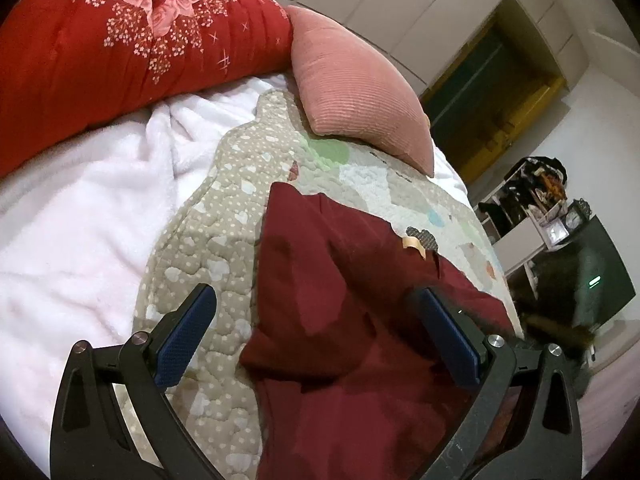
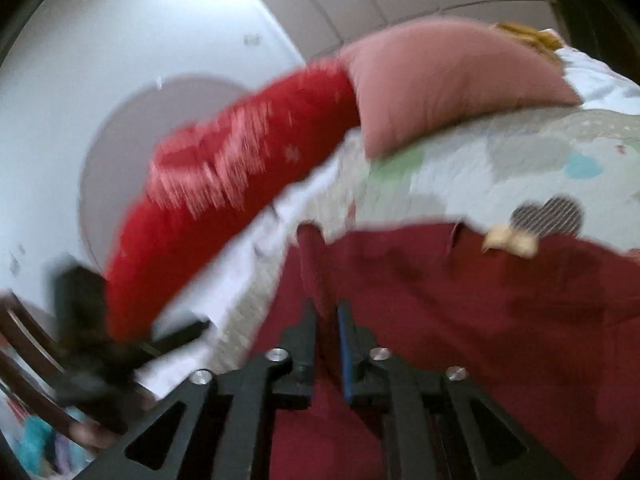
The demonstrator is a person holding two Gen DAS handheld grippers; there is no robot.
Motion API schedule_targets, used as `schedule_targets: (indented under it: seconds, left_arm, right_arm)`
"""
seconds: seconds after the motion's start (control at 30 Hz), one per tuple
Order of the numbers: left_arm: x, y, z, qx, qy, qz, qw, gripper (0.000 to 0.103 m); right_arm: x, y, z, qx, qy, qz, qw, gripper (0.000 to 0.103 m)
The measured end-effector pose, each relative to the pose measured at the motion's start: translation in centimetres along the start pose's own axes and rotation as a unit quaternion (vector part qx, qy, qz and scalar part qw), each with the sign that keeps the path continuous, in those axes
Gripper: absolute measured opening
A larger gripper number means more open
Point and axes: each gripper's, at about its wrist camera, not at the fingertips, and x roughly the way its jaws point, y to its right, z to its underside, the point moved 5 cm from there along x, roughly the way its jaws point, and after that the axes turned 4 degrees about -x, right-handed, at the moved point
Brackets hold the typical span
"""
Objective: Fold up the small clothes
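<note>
Currently left claw (image 1: 316, 334) spread, empty, over maroon garment (image 1: 352, 320) lying on quilt (image 1: 224, 208). Right claw (image 2: 326, 344) narrowly parted; cloth between the jaws, grip unclear. Risk: cloth snags on right claw, dragging fold crooked; view blurred.

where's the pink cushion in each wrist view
Left wrist: the pink cushion is upper centre, its corner on the patterned quilt, right of the red floral bedding.
Right wrist: the pink cushion, blurred, is upper right.
Shared landmark: the dark red garment lies below it in both.
</note>
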Motion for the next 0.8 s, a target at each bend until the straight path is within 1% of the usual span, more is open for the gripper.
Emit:
schedule_targets:
  seconds: [0.03, 0.07, 0.1, 0.13, 0.2, 0.23, 0.3, 0.37, 0.4, 0.43, 0.47, 0.5, 0.53, 0.57, 0.6, 0.63, 0.67, 0.7, 0.77, 0.8]
  left_arm:
    - [0.1, 0.0, 0.0, 0.003, 0.0, -0.003, 1.0, 0.102]
    - [0.2, 0.0, 0.1, 0.006, 0.0, -0.006, 1.0, 0.102]
    - [0.2, 0.1, 0.2, 0.009, 0.0, -0.007, 0.9999, 0.102]
    - [0.4, 0.2, 0.2, 0.01, 0.0, -0.007, 0.9999, 0.102]
    - [0.6, 0.5, 0.3, 0.01, -0.003, -0.003, 0.9999, 0.102]
    - [0.9, 0.6, 0.3, 0.009, -0.004, -0.002, 0.9999, 0.102]
    - [1.7, 1.1, 0.6, 0.009, -0.014, -0.005, 0.9999, 0.102]
    - [2.6, 1.9, 1.0, 0.029, -0.024, -0.027, 0.999, 0.102]
    - [2.9, 2.4, 1.1, 0.042, -0.025, -0.038, 0.9981, 0.102]
    - [3.1, 2.7, 1.1, 0.053, -0.023, -0.047, 0.9973, 0.102]
    - [3.4, 3.2, 1.1, 0.068, -0.017, -0.06, 0.9957, 0.099]
    - [3.8, 3.9, 0.9, 0.084, -0.014, -0.074, 0.9937, 0.094]
    - [4.4, 4.3, 0.9, 0.094, -0.017, -0.081, 0.9921, 0.091]
    - [4.9, 4.7, 0.8, 0.103, -0.024, -0.084, 0.9909, 0.083]
    - [5.5, 5.1, 0.9, 0.111, -0.032, -0.086, 0.9896, 0.078]
    - [6.5, 5.6, 1.0, 0.124, -0.045, -0.095, 0.9867, 0.077]
    - [7.3, 5.6, 1.2, 0.131, -0.054, -0.109, 0.9838, 0.077]
    - [8.2, 5.3, 1.4, 0.135, -0.065, -0.134, 0.9795, 0.077]
    - [9.0, 5.0, 1.7, 0.135, -0.076, -0.151, 0.9764, 0.074]
    - [9.2, 4.7, 1.8, 0.134, -0.077, -0.155, 0.9757, 0.068]
  right_arm:
    - [0.9, 0.1, 0.7, 0.004, -0.017, -0.002, 1.0, 0.052]
    - [1.4, 0.1, 1.5, 0.014, -0.035, -0.011, 0.999, 0.056]
    - [1.2, 0.0, 2.3, 0.02, -0.044, -0.023, 0.999, 0.056]
    - [0.4, -0.1, 2.7, 0.019, -0.04, -0.025, 0.999, 0.056]
    - [-2.9, 0.3, 3.7, 0.002, -0.016, -0.003, 1.0, 0.056]
    - [-3.8, 0.5, 4.1, -0.003, -0.008, 0.005, 1.0, 0.056]
    - [-7.5, 1.4, 4.9, -0.018, 0.014, 0.041, 0.999, 0.056]
    - [-10.8, 2.7, 5.5, -0.035, 0.029, 0.093, 0.995, 0.056]
    - [-12.6, 3.5, 6.0, -0.043, 0.04, 0.123, 0.991, 0.056]
    - [-13.8, 4.1, 6.2, -0.045, 0.047, 0.143, 0.988, 0.057]
    - [-15.5, 5.3, 6.8, -0.04, 0.058, 0.172, 0.983, 0.057]
    - [-16.7, 6.6, 7.0, -0.026, 0.065, 0.188, 0.98, 0.057]
    - [-17.8, 7.8, 7.4, -0.008, 0.071, 0.196, 0.978, 0.057]
    - [-18.7, 9.1, 7.9, 0.013, 0.076, 0.201, 0.976, 0.058]
    - [-19.1, 10.4, 8.4, 0.037, 0.079, 0.21, 0.974, 0.058]
    - [-19.5, 11.6, 8.7, 0.057, 0.08, 0.219, 0.971, 0.058]
    - [-20.0, 12.7, 9.2, 0.075, 0.083, 0.222, 0.969, 0.058]
    - [-20.3, 13.6, 9.6, 0.091, 0.086, 0.221, 0.967, 0.058]
    - [-20.9, 14.8, 10.5, 0.114, 0.088, 0.22, 0.965, 0.058]
    - [-21.3, 15.2, 10.7, 0.12, 0.09, 0.216, 0.965, 0.058]
